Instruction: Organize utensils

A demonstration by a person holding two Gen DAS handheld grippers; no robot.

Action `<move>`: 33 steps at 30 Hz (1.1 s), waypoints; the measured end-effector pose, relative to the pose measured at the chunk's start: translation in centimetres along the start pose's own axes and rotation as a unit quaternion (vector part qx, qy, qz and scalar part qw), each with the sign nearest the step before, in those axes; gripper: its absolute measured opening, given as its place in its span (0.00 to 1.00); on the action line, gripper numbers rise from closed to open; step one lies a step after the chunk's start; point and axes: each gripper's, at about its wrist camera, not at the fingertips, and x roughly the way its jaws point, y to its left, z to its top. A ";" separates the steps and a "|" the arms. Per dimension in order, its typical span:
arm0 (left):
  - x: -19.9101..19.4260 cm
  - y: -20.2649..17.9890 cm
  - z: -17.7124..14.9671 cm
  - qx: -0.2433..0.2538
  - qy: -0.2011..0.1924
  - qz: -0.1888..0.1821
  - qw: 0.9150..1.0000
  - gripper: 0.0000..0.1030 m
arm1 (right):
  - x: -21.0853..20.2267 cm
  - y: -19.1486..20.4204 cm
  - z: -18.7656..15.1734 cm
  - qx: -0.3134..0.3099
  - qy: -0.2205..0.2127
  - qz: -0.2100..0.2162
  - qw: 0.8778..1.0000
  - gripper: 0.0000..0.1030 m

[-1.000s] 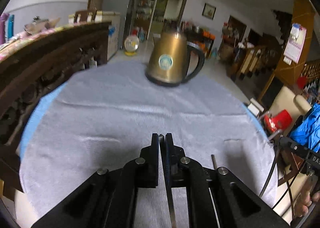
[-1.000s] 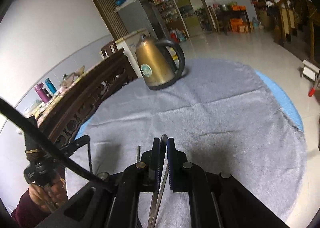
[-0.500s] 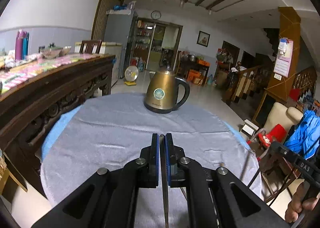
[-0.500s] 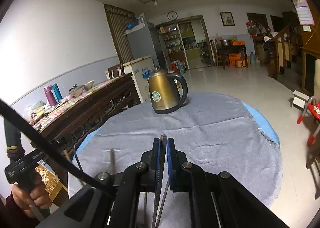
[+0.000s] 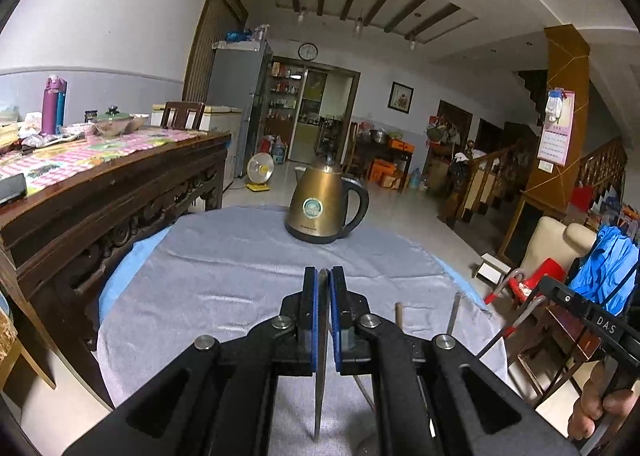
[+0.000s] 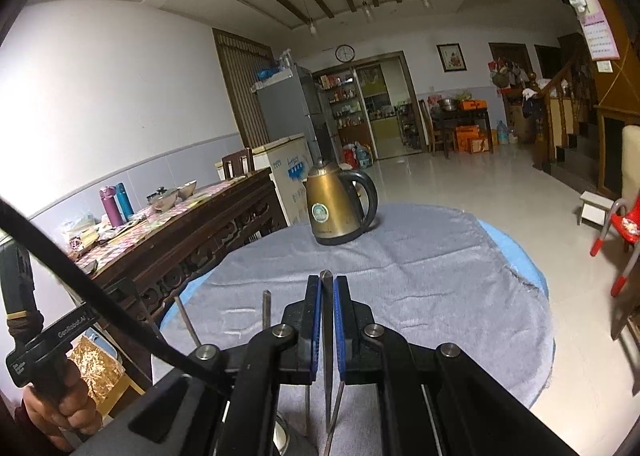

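In the left wrist view a carved wooden sideboard (image 5: 120, 212) fills the left of the frame. At centre the bronze kettle (image 5: 325, 208) stands upright on the far part of the grey cloth (image 5: 224, 276) over the round bench. In the lower centre the left gripper (image 5: 323, 288) points gently downward over the cloth, its jaws clamped on a thin flat metal utensil (image 5: 320, 396) whose blade runs back toward the camera. At the lower right edge a hand (image 5: 600, 408) grips the handle of the other tool.

In the right wrist view a hand (image 6: 60, 412) at the lower left holds the left tool's handle, 2 thin rods (image 6: 266, 312) rising just right of it. At lower centre the right gripper (image 6: 327, 290) tilts slightly downward, jaws pressed together on a slim metal utensil (image 6: 328, 384) whose tip pokes just past them. The kettle (image 6: 338, 208) stands beyond, at centre frame
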 end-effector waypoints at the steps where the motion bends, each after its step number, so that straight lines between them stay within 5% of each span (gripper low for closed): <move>1: -0.3 -0.1 0.1 -0.001 -0.002 -0.002 1.000 0.05 | -0.3 0.1 0.2 -0.002 -0.004 -0.001 1.000 0.07; 33: -7.9 -3.7 5.4 0.001 -0.078 -0.078 0.994 0.05 | -9.7 5.7 6.1 -0.047 -0.128 0.059 0.989 0.06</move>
